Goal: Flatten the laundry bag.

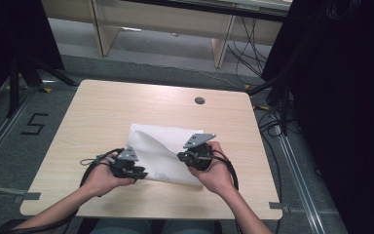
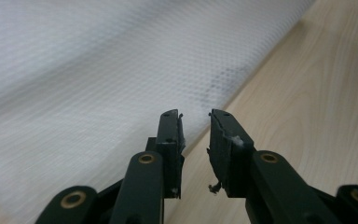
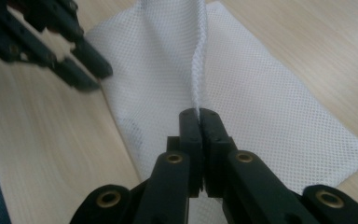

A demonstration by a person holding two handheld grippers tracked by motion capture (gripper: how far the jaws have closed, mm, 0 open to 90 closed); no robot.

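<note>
Pinching a raised fold of the mesh (image 3: 242, 88), the right gripper (image 3: 199, 113) had its jaws clamped on it, while the left gripper (image 2: 196, 116) stood parted, holding nothing, at the mesh's near edge on the table (image 1: 102, 112). Pulling further (single-handed) risked dragging the whole sheet or slipping the fold free.

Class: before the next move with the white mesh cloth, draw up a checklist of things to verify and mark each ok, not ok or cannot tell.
1. Right tongs shut on a raised fold of the mesh cloth: ok.
2. Left tongs gripping the cloth: not ok; the jaws stand apart with nothing between them.
3. Left tongs at the cloth's edge, ready to grip: ok.
4. Cloth lies wholly on the table: ok.
5. Cloth flat: not ok, one fold lifted.
6. How firmly the right tongs hold: cannot tell.
</note>
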